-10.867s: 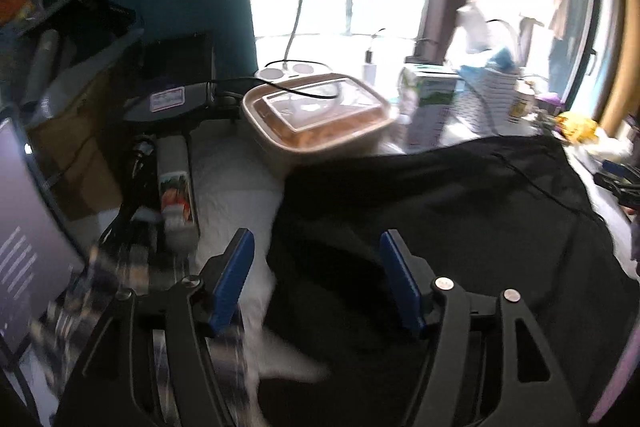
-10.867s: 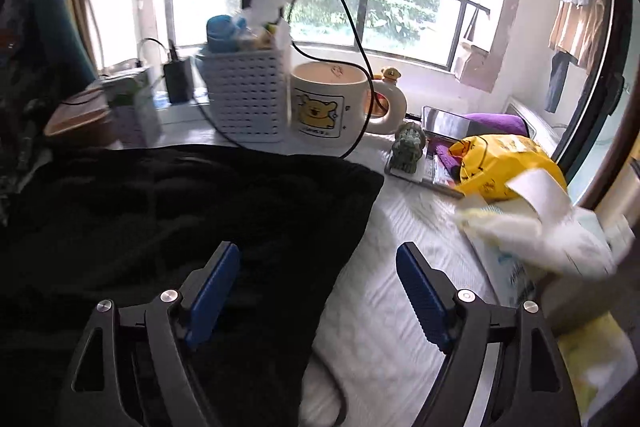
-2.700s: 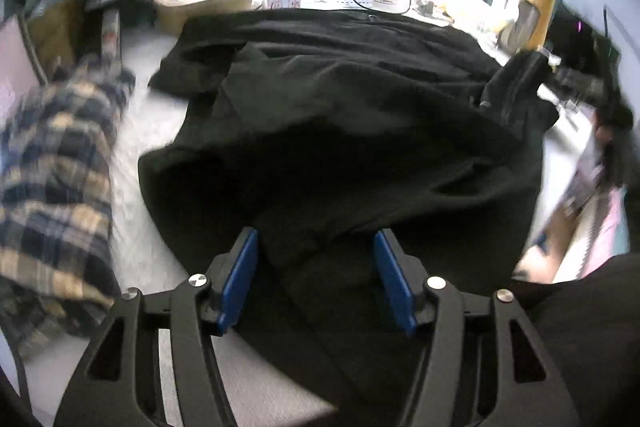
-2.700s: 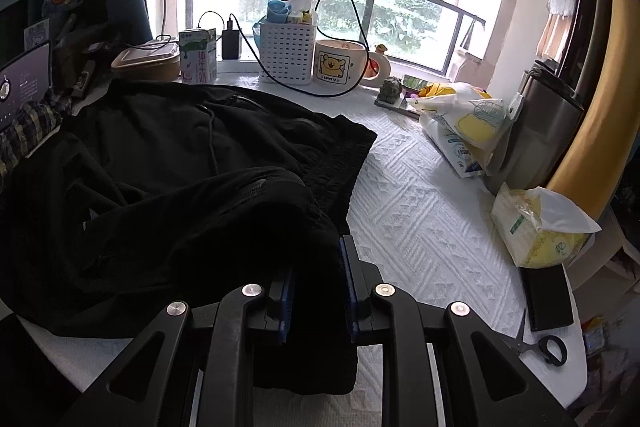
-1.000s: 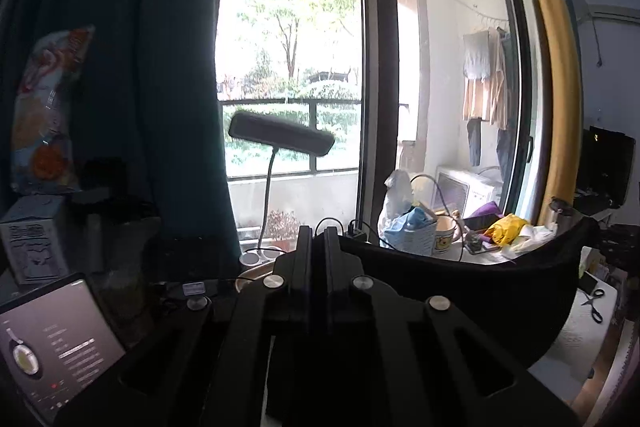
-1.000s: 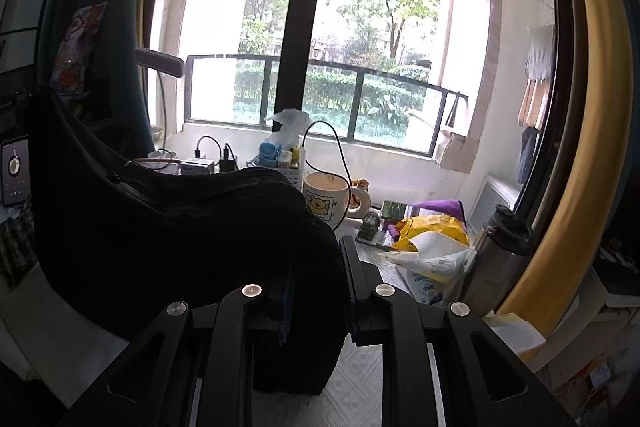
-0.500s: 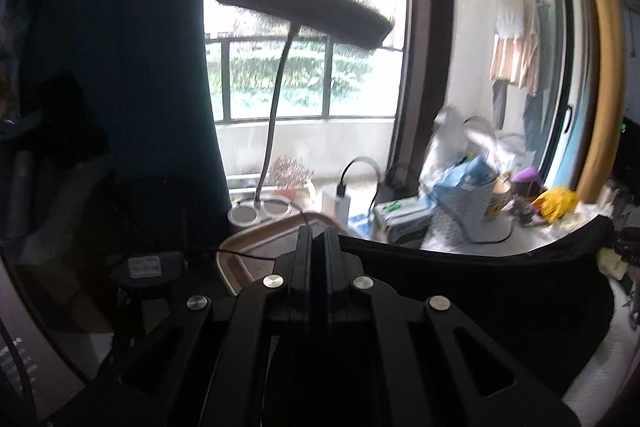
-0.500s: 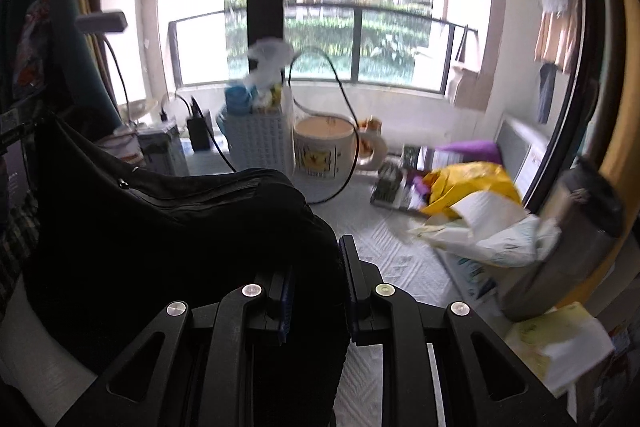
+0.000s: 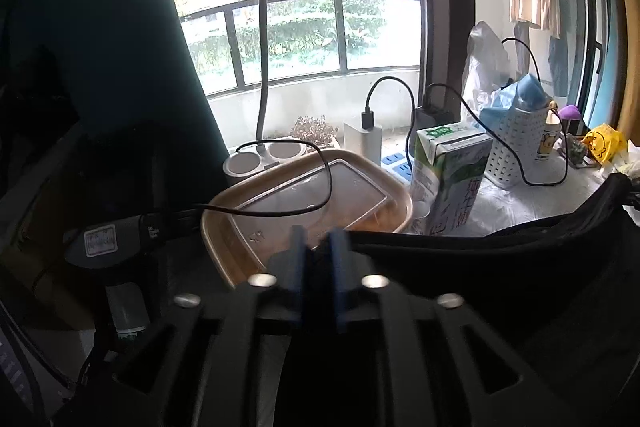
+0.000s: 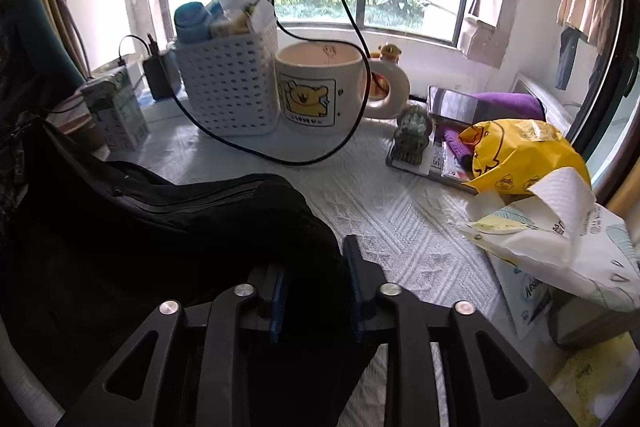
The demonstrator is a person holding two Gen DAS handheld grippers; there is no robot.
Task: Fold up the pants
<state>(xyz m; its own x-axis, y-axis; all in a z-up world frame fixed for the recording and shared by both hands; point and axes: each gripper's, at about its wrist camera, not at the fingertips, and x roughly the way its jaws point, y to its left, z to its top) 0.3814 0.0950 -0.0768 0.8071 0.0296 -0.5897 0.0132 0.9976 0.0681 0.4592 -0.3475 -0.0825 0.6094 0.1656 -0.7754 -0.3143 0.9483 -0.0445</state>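
Observation:
The black pants (image 10: 132, 243) hang stretched between my two grippers, low over the white quilted table cover (image 10: 404, 215). My right gripper (image 10: 316, 267) is shut on a bunched corner of the pants, its blue pads mostly buried in cloth. My left gripper (image 9: 319, 251) is shut on the other corner, blue pads pinching a thin fold. In the left wrist view the pants (image 9: 520, 267) run as a taut black band to the right.
Close ahead of the left gripper are a tan lidded food box (image 9: 304, 203), a milk carton (image 9: 448, 175) and a black cable (image 9: 280, 211). Ahead of the right gripper stand a white basket (image 10: 232, 87), a bear mug (image 10: 320, 87), a yellow bag (image 10: 520, 155) and a tissue pack (image 10: 560, 239).
Both grippers have come down and forward toward the back of the table, still holding the pants. The cloth has dropped closer to the table cover and the clutter looms nearer.

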